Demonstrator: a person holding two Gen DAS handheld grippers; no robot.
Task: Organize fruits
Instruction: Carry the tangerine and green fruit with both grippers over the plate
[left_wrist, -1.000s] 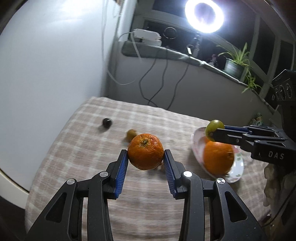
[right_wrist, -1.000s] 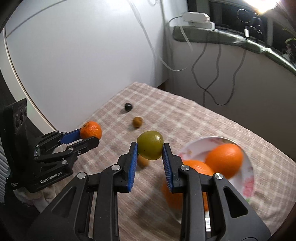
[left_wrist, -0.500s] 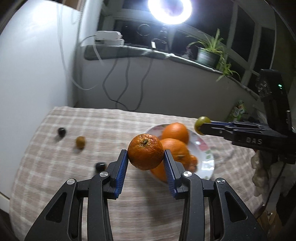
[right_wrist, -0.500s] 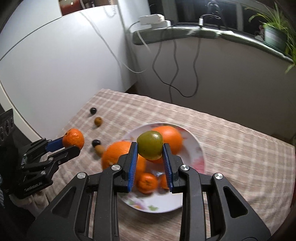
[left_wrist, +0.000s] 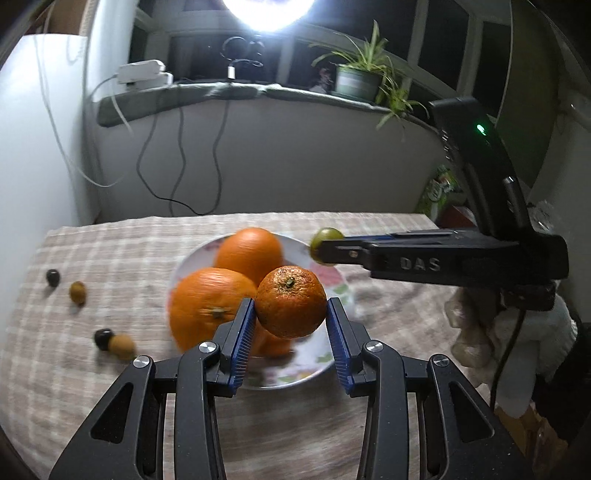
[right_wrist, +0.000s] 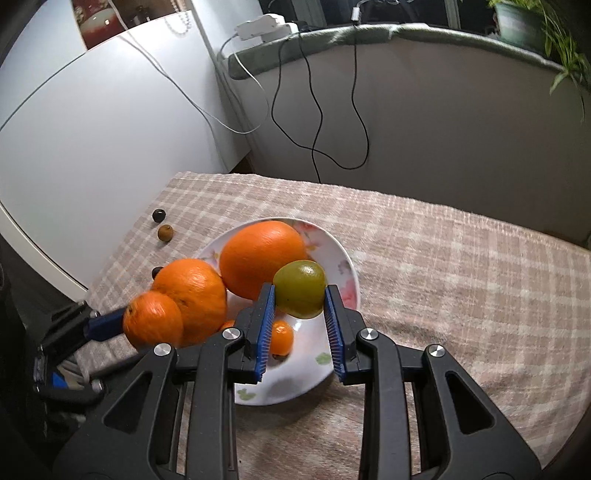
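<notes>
Now, from the left wrist camera, four small fruits lie on the checked tablecloth at about nine o'clock from the plate: a dark berry, a brown one, then nearer the camera a second dark berry touching a tan round fruit. The flowered plate sits mid-table with two large oranges on it, one behind the other. Above the plate's near edge the left gripper has its blue pads pressed on either side of a mandarin, stem end facing the camera — held clear of the plate. At two o'clock from the mandarin the right gripper reaches in sideways, a small green fruit at its tip.

From the right wrist camera, the left gripper enters at eight o'clock with the mandarin overlapping the nearer orange. The plate also holds a small mandarin. Centre frame, the right gripper is closed narrowly on the green fruit — carried above the plate.
</notes>
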